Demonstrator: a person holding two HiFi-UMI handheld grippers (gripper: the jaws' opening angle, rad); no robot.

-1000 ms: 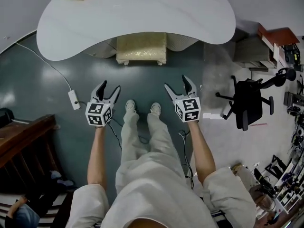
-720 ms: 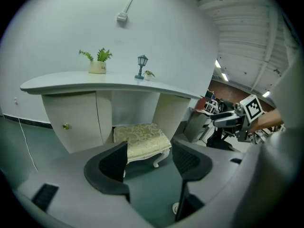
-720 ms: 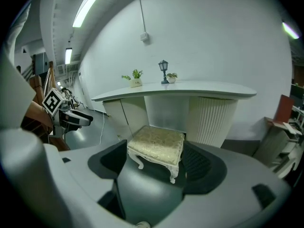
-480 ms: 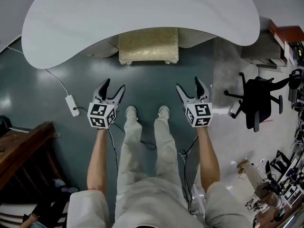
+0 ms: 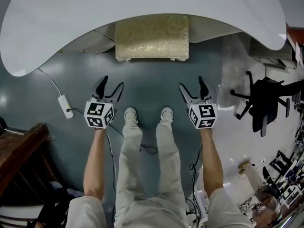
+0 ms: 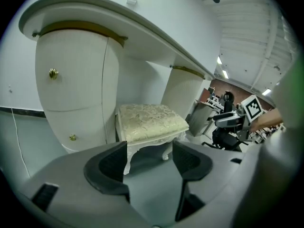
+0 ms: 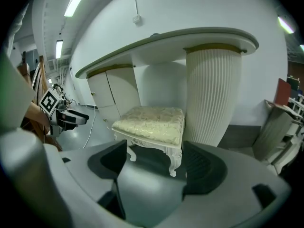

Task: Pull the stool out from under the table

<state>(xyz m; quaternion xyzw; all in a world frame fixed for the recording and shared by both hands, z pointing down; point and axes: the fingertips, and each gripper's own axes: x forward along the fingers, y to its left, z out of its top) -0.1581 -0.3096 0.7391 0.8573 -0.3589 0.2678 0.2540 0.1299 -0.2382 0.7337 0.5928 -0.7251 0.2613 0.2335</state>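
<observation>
Progress on the pull is nil so far, judging by how things lie. In the head view, the cream upholstered stool (image 5: 152,37) sits tucked under the curved white table (image 5: 142,6). Its back part is hidden beneath the tabletop and its front edge shows. The person stands facing it, shoes (image 5: 130,114) on the dark floor, well short of the stool. The left gripper (image 5: 112,83) and right gripper (image 5: 191,83) are held out in front, one to each side, both with jaws spread wide and nothing between them. A black office chair (image 5: 266,103) stands off to the right and a white power strip (image 5: 63,106) lies on the floor to the left.

The left gripper view looks between widely parted, empty jaws at the stool's seat and carved white legs. The stool stands just beside a rounded cabinet pedestal with brass knobs (image 6: 53,73).

The right gripper view shows the same. Its jaws gape apart on bare air, with the stool ahead, close by a ribbed white pedestal (image 7: 213,94).

Everything is left to do: close the gap, take hold of the stool's frame or seat edge, and draw it out clear of the table.
</observation>
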